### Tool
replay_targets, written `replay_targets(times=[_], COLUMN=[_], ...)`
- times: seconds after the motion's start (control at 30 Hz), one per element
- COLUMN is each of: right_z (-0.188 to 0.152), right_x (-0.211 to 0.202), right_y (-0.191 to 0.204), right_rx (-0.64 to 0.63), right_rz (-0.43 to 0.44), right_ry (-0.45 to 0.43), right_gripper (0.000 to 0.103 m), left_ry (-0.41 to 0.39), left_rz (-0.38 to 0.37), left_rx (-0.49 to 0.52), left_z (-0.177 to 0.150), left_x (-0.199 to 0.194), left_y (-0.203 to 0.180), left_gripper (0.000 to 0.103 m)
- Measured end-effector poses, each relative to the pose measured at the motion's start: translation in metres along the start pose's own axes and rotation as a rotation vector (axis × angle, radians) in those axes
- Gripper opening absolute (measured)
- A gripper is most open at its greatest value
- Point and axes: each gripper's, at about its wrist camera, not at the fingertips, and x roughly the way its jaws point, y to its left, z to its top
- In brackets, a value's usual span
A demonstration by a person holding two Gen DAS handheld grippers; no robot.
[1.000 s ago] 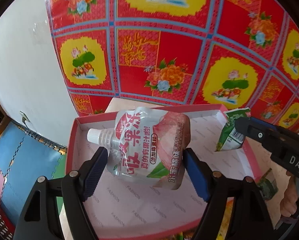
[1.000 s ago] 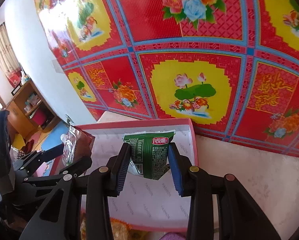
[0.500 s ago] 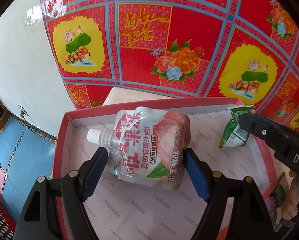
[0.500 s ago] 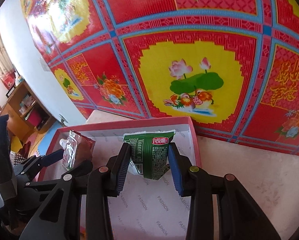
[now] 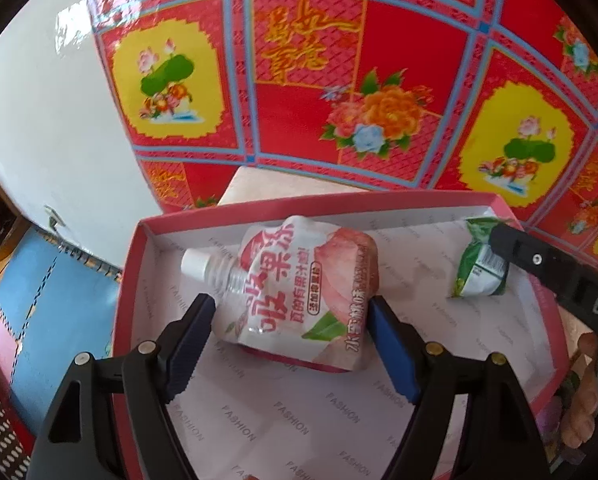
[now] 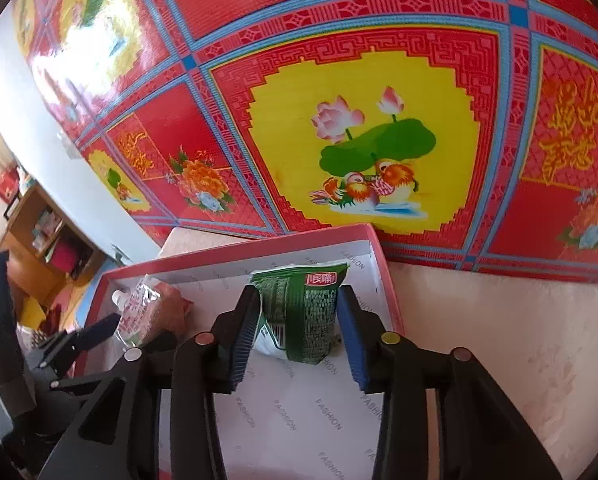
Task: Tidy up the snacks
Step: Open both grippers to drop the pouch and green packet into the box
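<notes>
My left gripper [image 5: 289,326] is shut on a pink peach jelly pouch [image 5: 299,288] with a white spout cap, held low inside a pink-rimmed box [image 5: 135,264] lined with white "FASHION" paper. My right gripper [image 6: 297,328] is shut on a green snack packet [image 6: 303,312], held low over the box's far right corner [image 6: 383,264]. The packet [image 5: 479,268] and the right gripper's finger also show in the left wrist view. The pouch [image 6: 147,312] and left gripper show in the right wrist view.
A red, yellow and blue floral sheet [image 5: 359,80] covers the wall right behind the box. The box lies on a pale tabletop [image 6: 499,340] that extends to the right. A wooden shelf [image 6: 39,232] and blue floor mats [image 5: 59,300] lie to the left.
Both grippers have moved forward and down into the box with their snacks still held. The box now fills more of both views.
</notes>
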Motion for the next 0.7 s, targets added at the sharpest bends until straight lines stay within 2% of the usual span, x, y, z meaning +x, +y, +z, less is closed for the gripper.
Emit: replay_targets(times=[0.03, 0.1, 0.2, 0.7], right_z=[-0.001, -0.002, -0.002, -0.017], right_x=[-0.002, -0.007, -0.014, -0.045], right_y=[0.000, 0.002, 0.006, 0.023], right_rx=[0.005, 0.007, 0.007, 0.012], right_rz=[0.003, 0.004, 0.000, 0.000], right_ry=[-0.007, -0.025, -0.046, -0.086], right_gripper=[0.051, 0.064, 0.072, 0.073], left_ry=[0.000, -0.008, -0.023, -0.036], left_rz=[-0.002, 0.001, 0.014, 0.005], left_rx=[-0.005, -0.008, -0.007, -0.048], left_z=[0.000, -0.002, -0.002, -0.015], left_x=[-0.001, -0.004, -0.010, -0.042], left_y=[0.001, 0.001, 0.001, 0.003], left_gripper=[0.082, 0.084, 0.085, 0.085])
